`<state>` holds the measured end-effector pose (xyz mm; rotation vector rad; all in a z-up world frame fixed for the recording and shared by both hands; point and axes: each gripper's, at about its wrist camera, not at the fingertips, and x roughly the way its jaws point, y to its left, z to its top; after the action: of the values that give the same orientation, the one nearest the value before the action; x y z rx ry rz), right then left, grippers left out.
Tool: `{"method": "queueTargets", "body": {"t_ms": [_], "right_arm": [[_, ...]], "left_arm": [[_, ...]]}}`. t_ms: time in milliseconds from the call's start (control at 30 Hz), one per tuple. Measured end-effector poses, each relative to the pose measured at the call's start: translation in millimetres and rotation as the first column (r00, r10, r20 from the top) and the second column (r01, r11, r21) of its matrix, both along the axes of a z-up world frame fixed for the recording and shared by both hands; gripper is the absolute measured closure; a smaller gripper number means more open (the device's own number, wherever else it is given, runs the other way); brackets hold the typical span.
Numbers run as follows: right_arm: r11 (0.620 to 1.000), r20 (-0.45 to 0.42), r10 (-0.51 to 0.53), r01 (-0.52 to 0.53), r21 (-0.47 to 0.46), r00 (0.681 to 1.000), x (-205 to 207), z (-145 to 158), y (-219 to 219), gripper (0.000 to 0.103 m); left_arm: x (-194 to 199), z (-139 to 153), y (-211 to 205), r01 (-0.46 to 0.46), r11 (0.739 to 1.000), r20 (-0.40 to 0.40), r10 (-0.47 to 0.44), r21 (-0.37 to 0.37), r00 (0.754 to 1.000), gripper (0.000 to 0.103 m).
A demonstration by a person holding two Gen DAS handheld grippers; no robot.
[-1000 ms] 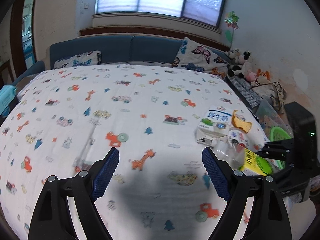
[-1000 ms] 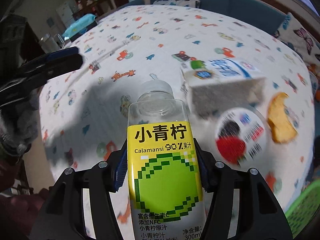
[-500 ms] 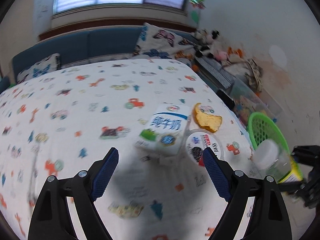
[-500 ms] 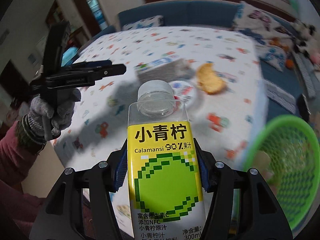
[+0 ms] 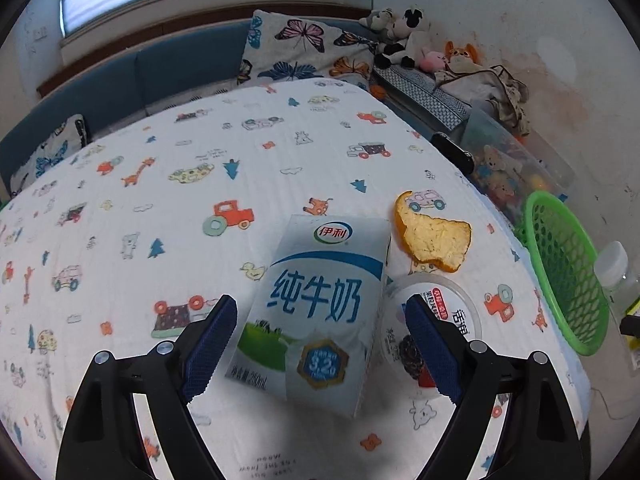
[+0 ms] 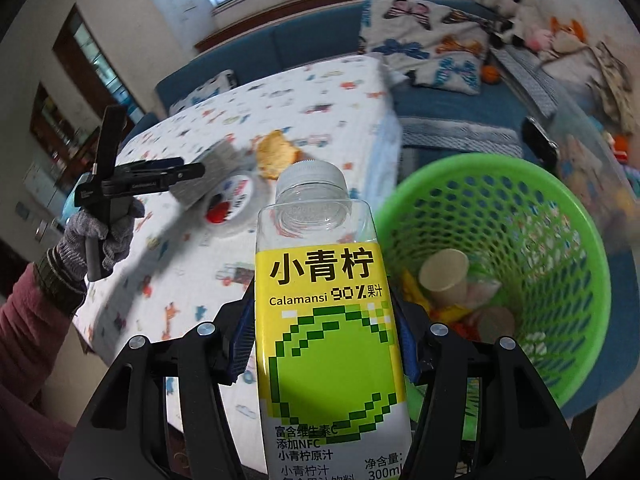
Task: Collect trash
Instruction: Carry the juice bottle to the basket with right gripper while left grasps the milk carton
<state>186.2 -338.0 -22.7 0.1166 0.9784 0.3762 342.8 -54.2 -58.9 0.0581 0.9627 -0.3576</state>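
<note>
Since the earlier frame, both grippers have swung toward the table's right edge, bringing the green mesh plastic basket (image 6: pixel 520 248) into full view of the right wrist camera. The right gripper (image 6: pixel 326 350) is clamped on the clear plastic juice bottle with the yellow-green label (image 6: pixel 328 332), held just beside the basket's rim. Inside the basket lie paper cups (image 6: pixel 444 274) and wrappers. The left gripper (image 5: pixel 320 340) stands wide apart, gripping nothing, over the blue-white milk carton (image 5: pixel 316 312) lying flat on the printed tablecloth (image 5: pixel 160 200) near the basket. A round white yogurt cup (image 5: pixel 432 304) touches the carton; the orange peel (image 5: pixel 436 240) lies just beyond.
</note>
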Motion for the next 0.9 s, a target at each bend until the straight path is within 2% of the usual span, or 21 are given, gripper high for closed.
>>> {"method": "queueTargets", "body": {"t_ms": [267, 400, 633, 767, 900], "right_arm": [[0.998, -0.024, -0.068, 0.068, -0.006, 0.997, 6, -10, -20, 0.045], [0.995, -0.036, -0.095, 0.095, -0.007, 0.995, 9, -15, -29, 0.045], [0.984, -0.053, -0.175, 0.173, -0.033, 0.983, 16, -27, -52, 0.045], [0.974, -0.067, -0.223, 0.22, -0.046, 0.973, 21, -36, -65, 0.045], [0.963, -0.069, -0.267, 0.263, -0.063, 0.961, 28, -42, -76, 0.045]], "left_arm": [[13, -9, 2, 0.003, 0.999, -0.037, -0.004, -0.047, 0.999, 0.021], [15, -13, 5, -0.009, 0.997, -0.054, 0.004, -0.082, 0.999, 0.032], [10, -10, 6, -0.042, 0.996, -0.028, 0.04, -0.078, 0.999, 0.037], [0, 3, 4, -0.042, 0.997, 0.015, 0.043, -0.071, 0.999, 0.037], [-12, 19, 3, -0.037, 0.994, 0.042, 0.041, -0.102, 0.998, 0.037]]}}
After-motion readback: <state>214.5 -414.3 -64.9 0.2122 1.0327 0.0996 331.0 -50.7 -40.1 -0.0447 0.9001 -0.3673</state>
